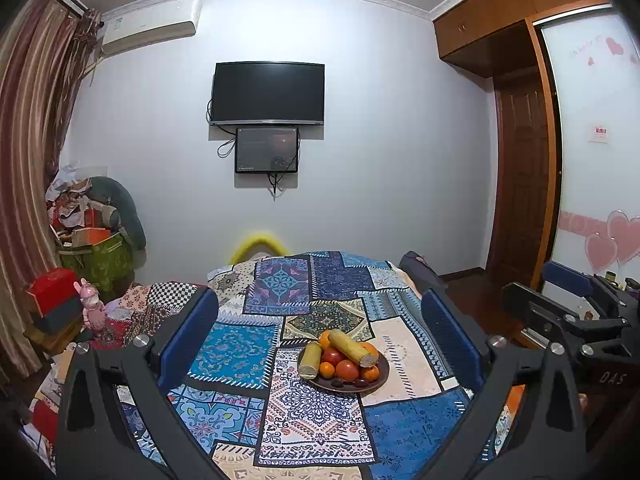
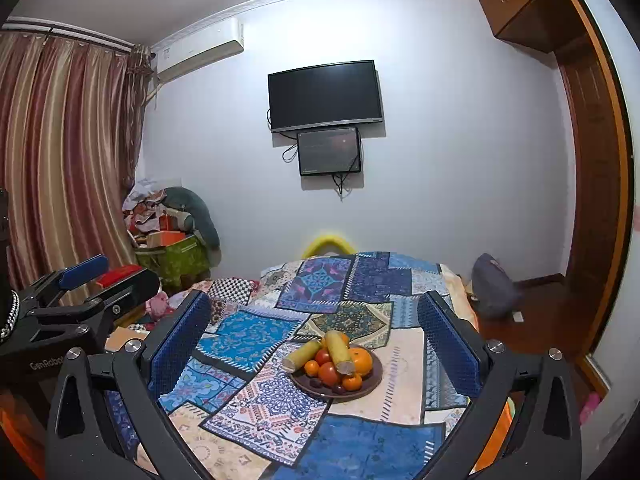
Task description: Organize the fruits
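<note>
Both tools hang above the table, well back from the fruit. The left black two-finger gripper with blue ribbed pads (image 1: 320, 332) is spread wide, nothing between its fingers; the right black gripper with blue dimpled pads (image 2: 314, 332) is just as wide apart and equally empty. Between them, on the patchwork-patterned blue and cream tablecloth (image 1: 408, 420), sits the round dark brown plate (image 1: 380, 380), heaped up. Two yellow-green cut cane sticks (image 1: 352, 346) lie slanted across the pile, over red tomatoes (image 1: 346, 370) and small orange tangerines (image 1: 327, 369), with a few dark dates (image 1: 360, 382) at the near rim. On the far wall, a black flat television (image 2: 325, 94), with striped brown curtains (image 2: 60, 152) to the left
</note>
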Available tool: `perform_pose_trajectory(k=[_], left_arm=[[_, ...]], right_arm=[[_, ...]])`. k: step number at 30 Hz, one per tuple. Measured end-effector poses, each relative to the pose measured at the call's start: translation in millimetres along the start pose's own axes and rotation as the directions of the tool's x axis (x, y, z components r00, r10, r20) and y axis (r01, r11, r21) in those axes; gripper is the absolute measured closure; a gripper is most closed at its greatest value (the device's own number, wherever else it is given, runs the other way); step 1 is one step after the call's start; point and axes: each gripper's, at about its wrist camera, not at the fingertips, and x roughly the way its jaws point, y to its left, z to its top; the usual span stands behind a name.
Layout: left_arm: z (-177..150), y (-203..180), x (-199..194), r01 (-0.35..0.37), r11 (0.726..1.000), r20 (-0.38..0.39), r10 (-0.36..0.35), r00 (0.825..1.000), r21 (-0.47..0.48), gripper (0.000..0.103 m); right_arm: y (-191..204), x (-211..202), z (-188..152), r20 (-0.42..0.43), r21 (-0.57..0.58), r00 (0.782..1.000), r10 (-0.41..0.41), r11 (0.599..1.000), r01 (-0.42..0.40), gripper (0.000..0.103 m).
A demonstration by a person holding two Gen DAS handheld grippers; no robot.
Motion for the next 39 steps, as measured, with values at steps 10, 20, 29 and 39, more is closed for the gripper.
perform_pose_trajectory(k=[10,20,29,39], left_arm=[[0.1,-3.4,-0.9,0.005,1.000,-0.001,-0.005,1.000,0.007,0.000],[1.9,-2.6,1.0,0.001,1.000,-0.004,-0.001,1.000,0.005,0.000],[1.2,-4.2,2.4,0.007,1.000,-0.009,-0.007,1.000,0.008,0.000],[1.0,-2.6,1.7,0.018,1.000,-0.011,-0.018,1.000,0.004,0.000]], right_arm=[[1.7,-3.6,1.2,0.002,0.001,1.000,-0.005,1.000,0.005,0.000],[1.9,-5.4,1.6,0.006,0.002,1.000,-0.009,1.000,0.009,0.000],[3.7,-7.9,4.7,0.014,-0.018,1.000,-0.028,0.999,0.028,0.000],[4.3,-8.3,6.0,0.016,-0.022,0.999,-0.032,0.999,0.033,0.000]])
